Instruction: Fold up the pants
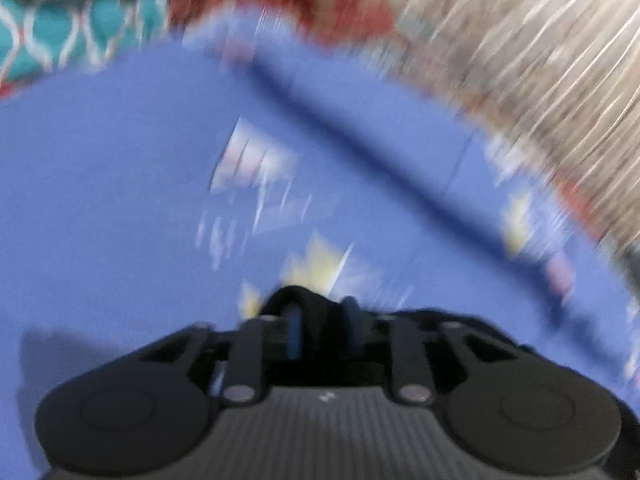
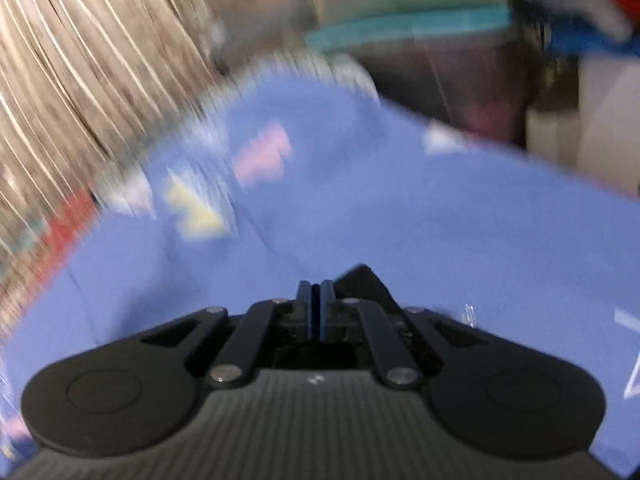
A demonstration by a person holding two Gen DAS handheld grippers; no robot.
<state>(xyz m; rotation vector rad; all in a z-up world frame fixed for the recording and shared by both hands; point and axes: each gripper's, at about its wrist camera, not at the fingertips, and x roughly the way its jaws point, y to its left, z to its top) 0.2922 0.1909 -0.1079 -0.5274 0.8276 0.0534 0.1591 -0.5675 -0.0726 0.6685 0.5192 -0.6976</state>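
Two grippers over the blue pants [image 1: 120, 180]; left gripper [image 1: 316, 304] grasps a dark fold; right gripper [image 2: 315, 300] clenched, empty.

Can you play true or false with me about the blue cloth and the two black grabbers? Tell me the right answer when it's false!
1. The cloth under both grabbers is blue with pink, yellow and white shapes on it. True: the blue cloth has a pink patch and a yellow patch.
2. The right gripper has its jaws wide open. False: they are shut together, with no cloth between them.
3. The left gripper holds a bunch of black fabric. True, as far as the blur lets me see.
4. The cloth lies on a bare wooden floor. False: a patterned rug with red in it shows past its edge.
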